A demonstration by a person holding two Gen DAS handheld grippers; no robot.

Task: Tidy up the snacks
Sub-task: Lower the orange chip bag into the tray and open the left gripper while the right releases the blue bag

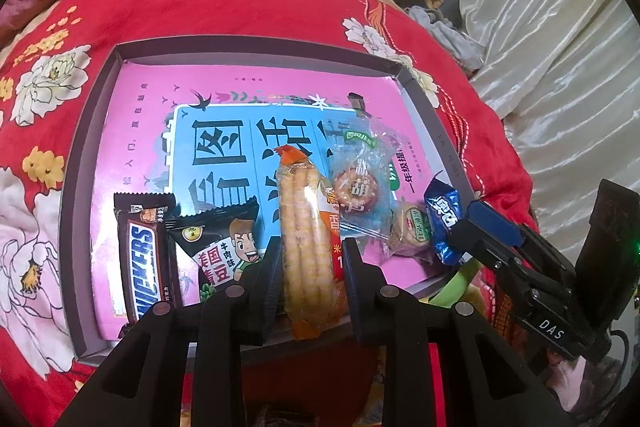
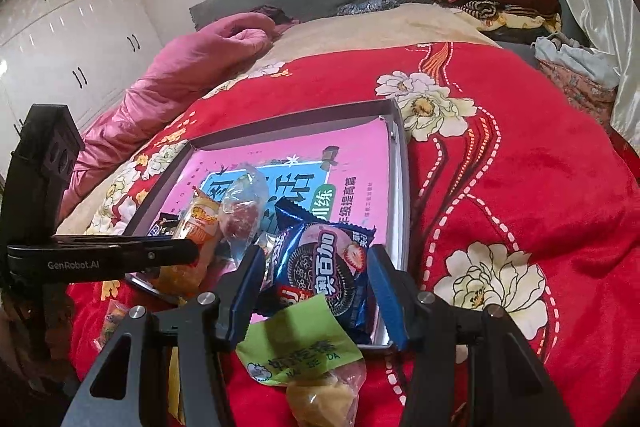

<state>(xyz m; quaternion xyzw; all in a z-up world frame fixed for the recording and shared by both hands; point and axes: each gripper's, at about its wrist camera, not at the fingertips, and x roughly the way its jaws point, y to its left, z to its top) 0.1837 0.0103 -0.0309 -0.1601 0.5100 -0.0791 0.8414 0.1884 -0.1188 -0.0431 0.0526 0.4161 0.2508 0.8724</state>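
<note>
**Snacks going into the tray, one from each side**

A red floral blanket (image 2: 520, 155) covers the bed, and on it sits a shallow grey tray (image 1: 80, 211) lined with a pink printed sheet (image 1: 132, 131). Along the tray's near edge the snacks lie in a loose row: a Snickers bar (image 1: 142, 259) far left, a black bean packet (image 1: 218, 247) just beside it, then two round clear-wrapped biscuits (image 1: 356, 189) further right.

The left gripper (image 1: 310, 269) stands with its jaws either side of a long corn-stick packet (image 1: 306, 255); the pads look near the wrapper but I cannot tell if they press it or are just letting go. The packet's tail hangs over the tray's front wall.

The right gripper (image 2: 316, 287) is spread wide around a blue Oreo pack (image 2: 328, 267) that lies in the tray's near right corner, with clear gaps on both sides, so it grips nothing. A green-labelled sweet (image 2: 304, 359) lies outside the tray on the blanket, just below those jaws.

To my eye the placing is nearly done. The corn packet wants nudging forward until it is fully inside, parallel to the Snickers, and released without dragging its neighbours. The green sweet looks like the next pick; a grasp across its bulge, not the loose wrapper, should hold better.
</note>
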